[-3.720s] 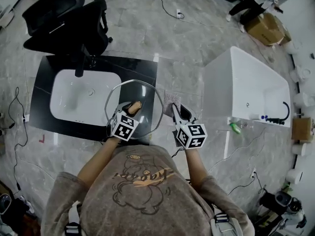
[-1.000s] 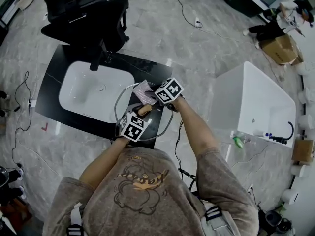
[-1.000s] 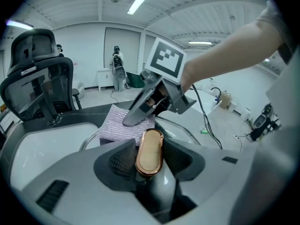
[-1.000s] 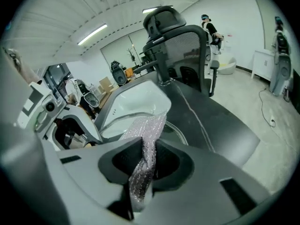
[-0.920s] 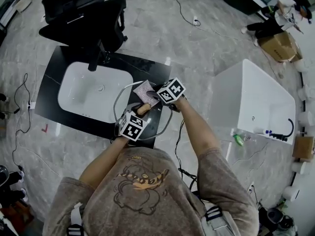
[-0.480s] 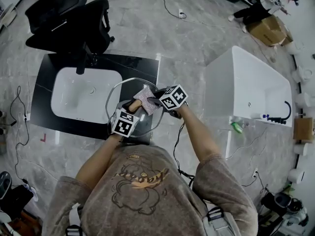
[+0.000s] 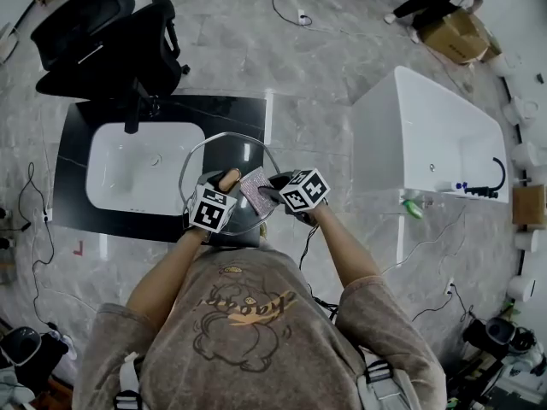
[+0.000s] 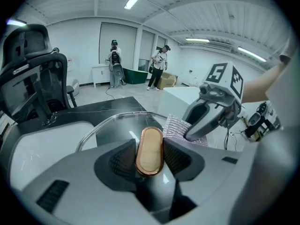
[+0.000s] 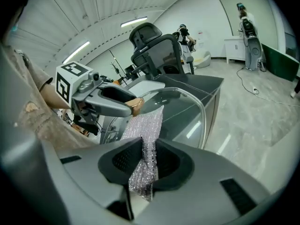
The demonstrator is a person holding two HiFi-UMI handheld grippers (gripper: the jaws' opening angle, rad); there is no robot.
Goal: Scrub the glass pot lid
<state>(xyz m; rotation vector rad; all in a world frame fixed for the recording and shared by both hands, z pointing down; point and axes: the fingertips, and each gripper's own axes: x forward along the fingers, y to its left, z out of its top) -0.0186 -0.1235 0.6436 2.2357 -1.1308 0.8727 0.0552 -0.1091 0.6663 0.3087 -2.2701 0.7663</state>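
Note:
The glass pot lid point(image 7: 198, 156) has a wooden knob point(image 7: 229, 178), and I hold it over the right end of a black counter. My left gripper point(image 7: 225, 186) is shut on that knob point(image 8: 149, 151), with the lid's rim point(image 8: 111, 121) curving away beyond the jaws. A silvery scrub cloth point(image 7: 255, 190) is pinched in my right gripper point(image 7: 267, 192), just right of the knob and lying against the glass. In the right gripper view the cloth point(image 9: 146, 146) hangs from the shut jaws onto the lid point(image 9: 185, 111), next to the left gripper point(image 9: 133, 108).
A white sink point(image 7: 137, 165) is set in the black counter point(image 7: 248, 114) under the lid. A black office chair point(image 7: 102, 37) stands behind it. A white bathtub point(image 7: 436, 143) stands to the right. Cables trail on the grey floor, and people stand far off in the room.
My right gripper has drawn the scrub cloth from the lid's far side towards me, down to the right of the knob. The left gripper has kept its hold on the knob.

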